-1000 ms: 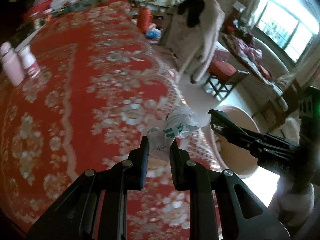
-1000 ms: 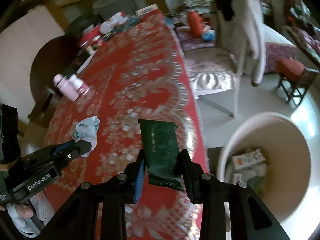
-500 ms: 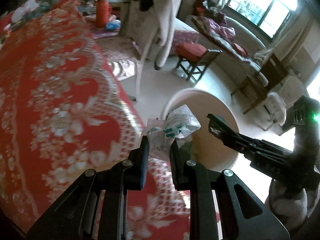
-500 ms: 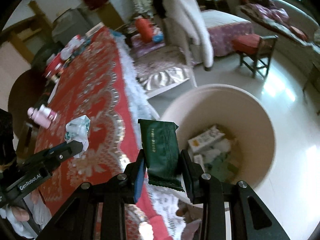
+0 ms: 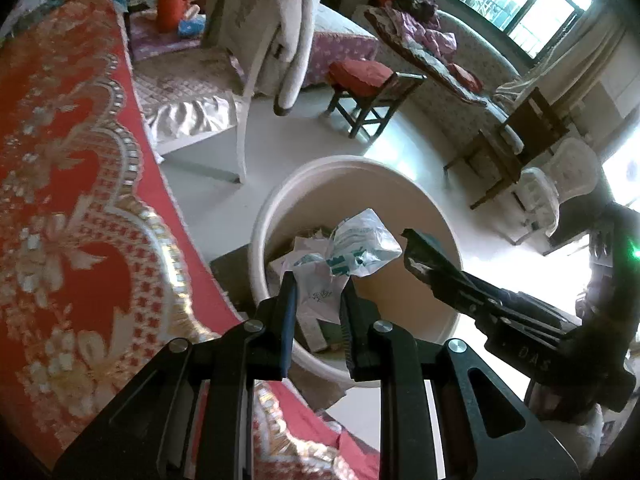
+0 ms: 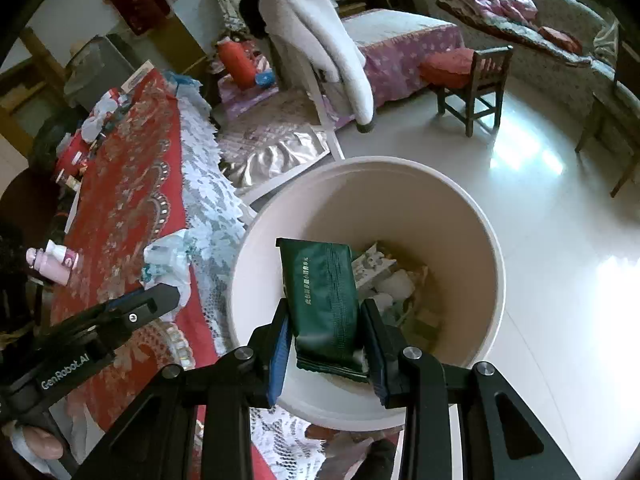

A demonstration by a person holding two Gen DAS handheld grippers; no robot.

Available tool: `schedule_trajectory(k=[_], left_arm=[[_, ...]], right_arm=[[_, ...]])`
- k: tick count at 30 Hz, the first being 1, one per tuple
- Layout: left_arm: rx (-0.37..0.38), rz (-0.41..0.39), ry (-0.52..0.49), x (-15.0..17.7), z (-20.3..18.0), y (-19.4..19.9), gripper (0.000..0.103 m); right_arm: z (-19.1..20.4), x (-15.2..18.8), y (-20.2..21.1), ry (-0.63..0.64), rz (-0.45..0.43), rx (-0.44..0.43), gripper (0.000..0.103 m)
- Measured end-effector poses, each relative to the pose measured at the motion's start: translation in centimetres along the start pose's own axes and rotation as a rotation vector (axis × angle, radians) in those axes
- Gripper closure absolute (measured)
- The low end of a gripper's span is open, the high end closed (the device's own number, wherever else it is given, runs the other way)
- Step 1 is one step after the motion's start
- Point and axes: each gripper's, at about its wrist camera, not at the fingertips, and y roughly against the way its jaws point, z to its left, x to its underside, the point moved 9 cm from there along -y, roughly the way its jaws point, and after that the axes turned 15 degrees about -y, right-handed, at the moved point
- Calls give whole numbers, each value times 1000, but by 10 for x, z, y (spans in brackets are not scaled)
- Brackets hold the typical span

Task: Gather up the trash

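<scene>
My left gripper (image 5: 318,300) is shut on a crumpled white and green plastic wrapper (image 5: 348,252) and holds it above the near rim of a round cream trash bin (image 5: 280,208) on the floor. My right gripper (image 6: 326,332) is shut on a dark green snack packet (image 6: 322,288) and holds it over the same bin (image 6: 480,216), which has cartons and paper in its bottom. The right gripper also shows in the left wrist view (image 5: 416,248), beside the bin. The left gripper with its wrapper (image 6: 168,260) shows in the right wrist view at the table's edge.
A red patterned tablecloth (image 5: 60,200) with a lace edge (image 6: 204,184) covers the table left of the bin. Pink bottles (image 6: 52,260) stand on it. A white chair with a draped coat (image 6: 320,40), a small wooden stool (image 6: 468,76) and a sofa stand on the glossy floor.
Both grippers have swung from over the table to above the trash bin, each still holding its piece of trash.
</scene>
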Motion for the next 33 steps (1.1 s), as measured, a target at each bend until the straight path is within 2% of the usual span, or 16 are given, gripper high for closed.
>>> schedule_trajectory(k=[4,6,7,8,9,10,14,23,26,30,33], left_arm=[[16,7,6,-4,-3,-10,84],[19,10,4,-6,-5,-14,80],[25,12,5,-7,-6,-16,78],[32,10,8,-8,-6,-17,72],[39,6,13,-10,-7,-19,65],[44,1,18,-11,-7,-20,62],[36,-2,22,-12,-3,-24,53],[-71,-43,-5,-8,7,-6,52],[-117,-70,-29,-4,11,10,52],[-202,-101,-60,3,18,36,52],[-219,-141,-93,6,16,56,52]], right_arm=[[-10,-4,-4,-12,8,12,70],[-15,-5,-8,-25,17,19,70],[-18,-5,-10,-33,24,22,65],[-20,-5,-11,-40,27,25,61],[-22,-5,-12,-48,28,28,52],[-25,-5,-13,-56,27,31,47],[-32,-3,-17,-67,43,37,47],[-22,5,-8,-21,26,48,46],[-13,7,2,-4,-10,50,45],[2,11,21,15,-75,52,37],[13,15,36,30,-124,67,37]])
